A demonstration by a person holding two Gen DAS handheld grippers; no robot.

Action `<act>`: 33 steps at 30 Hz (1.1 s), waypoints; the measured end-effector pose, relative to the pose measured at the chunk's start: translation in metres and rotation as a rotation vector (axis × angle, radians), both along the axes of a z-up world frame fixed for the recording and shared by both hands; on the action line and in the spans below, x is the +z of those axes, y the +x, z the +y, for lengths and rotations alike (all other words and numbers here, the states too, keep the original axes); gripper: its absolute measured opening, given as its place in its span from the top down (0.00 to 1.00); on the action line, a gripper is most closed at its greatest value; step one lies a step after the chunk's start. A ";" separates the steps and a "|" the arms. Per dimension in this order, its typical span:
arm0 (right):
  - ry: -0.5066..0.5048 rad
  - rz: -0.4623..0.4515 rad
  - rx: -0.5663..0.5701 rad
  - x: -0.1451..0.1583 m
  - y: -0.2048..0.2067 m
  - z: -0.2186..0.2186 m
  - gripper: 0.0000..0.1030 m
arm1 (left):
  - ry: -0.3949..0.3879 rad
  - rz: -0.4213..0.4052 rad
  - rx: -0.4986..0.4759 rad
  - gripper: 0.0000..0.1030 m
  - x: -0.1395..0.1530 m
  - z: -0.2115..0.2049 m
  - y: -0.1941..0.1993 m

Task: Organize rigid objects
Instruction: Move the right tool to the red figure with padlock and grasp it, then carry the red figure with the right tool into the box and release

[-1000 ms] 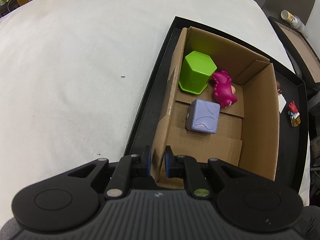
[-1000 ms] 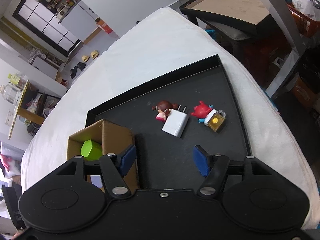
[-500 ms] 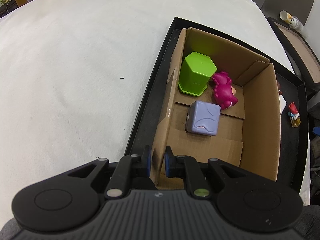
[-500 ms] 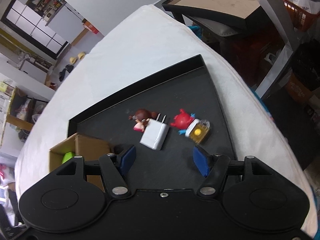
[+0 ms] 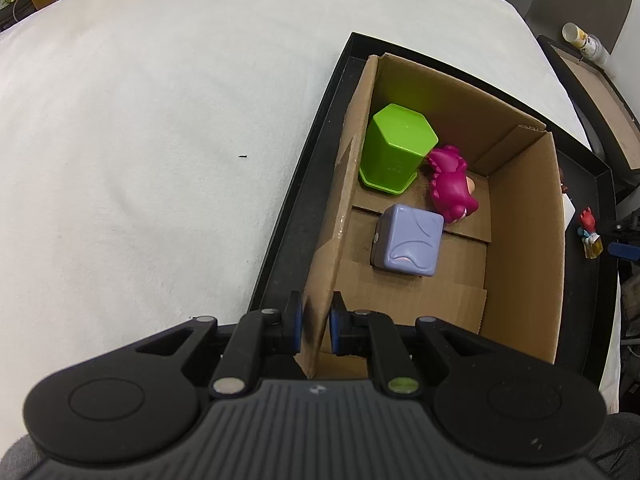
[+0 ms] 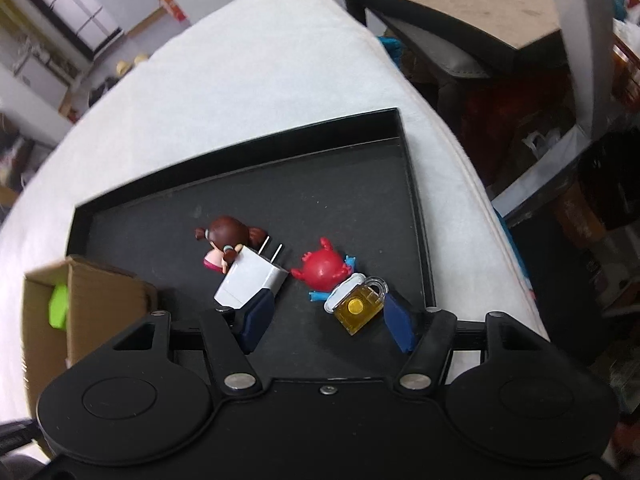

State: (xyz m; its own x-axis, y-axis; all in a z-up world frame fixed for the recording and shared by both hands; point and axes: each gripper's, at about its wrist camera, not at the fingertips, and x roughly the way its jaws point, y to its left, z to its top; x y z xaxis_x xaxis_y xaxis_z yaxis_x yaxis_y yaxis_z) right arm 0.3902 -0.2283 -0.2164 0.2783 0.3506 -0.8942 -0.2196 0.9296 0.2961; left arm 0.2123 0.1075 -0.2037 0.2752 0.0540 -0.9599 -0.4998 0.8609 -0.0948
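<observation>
The red crab figure with its yellow mug (image 6: 340, 284) lies on the floor of the black tray (image 6: 240, 152), outside the cardboard box (image 5: 520, 216), and it is now the thing between our right tongs (image 6: 324, 312). A second ago those tongs looked down on the tray from higher up, with the crab, the white charger (image 6: 250, 280) and the brown-haired doll (image 6: 224, 240) all well ahead of them. We have since come down and forward: the crab now sits between the two blue pads, the right pad just beside the mug, the left pad at the charger's lower corner. The jaws have just been closing a little, yet they stand apart and we see no pad pressing on the crab.

We judge the crab to be the next pick. The charger touches the doll and lies just beside the crab, so the left pad may nudge it as we close.

Our left tongs (image 5: 316, 326) are clamped on the near corner of the box wall, as before, holding it steady. Inside are the green hexagonal cup (image 5: 396, 148), the magenta toy (image 5: 452, 184) and the lilac cube (image 5: 408, 240); three items remain on the tray, which rests on the white worktop (image 5: 160, 120).
</observation>
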 end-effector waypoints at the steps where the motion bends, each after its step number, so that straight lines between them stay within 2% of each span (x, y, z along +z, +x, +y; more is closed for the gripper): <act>1: -0.017 -0.006 0.018 -0.001 0.000 0.003 0.41 | 0.001 0.001 0.000 0.88 0.000 0.000 0.000; 9: -0.206 -0.101 0.222 -0.003 0.001 0.038 0.41 | 0.001 0.001 0.000 0.88 -0.001 0.000 0.001; 14: -0.259 -0.119 0.334 -0.010 0.002 0.053 0.41 | 0.004 0.002 0.001 0.88 -0.001 0.000 0.001; 16: -0.266 -0.108 0.348 -0.014 0.004 0.055 0.42 | 0.002 0.002 0.003 0.88 0.000 0.000 0.002; 17: -0.263 -0.097 0.355 -0.016 0.004 0.054 0.50 | 0.003 0.001 0.002 0.88 0.000 0.000 0.002; 18: -0.263 -0.087 0.356 -0.018 0.004 0.054 0.62 | 0.004 0.000 -0.001 0.88 0.000 0.000 0.002; 21: -0.235 -0.055 0.347 -0.018 0.001 0.049 0.63 | 0.003 -0.005 0.001 0.88 0.000 0.000 0.002; 24: -0.246 -0.074 0.360 -0.014 -0.008 0.050 0.63 | 0.004 -0.001 0.001 0.88 -0.001 0.000 0.003; 33: -0.191 -0.084 0.332 0.006 -0.027 0.050 0.63 | 0.012 -0.019 -0.009 0.88 0.003 -0.003 -0.001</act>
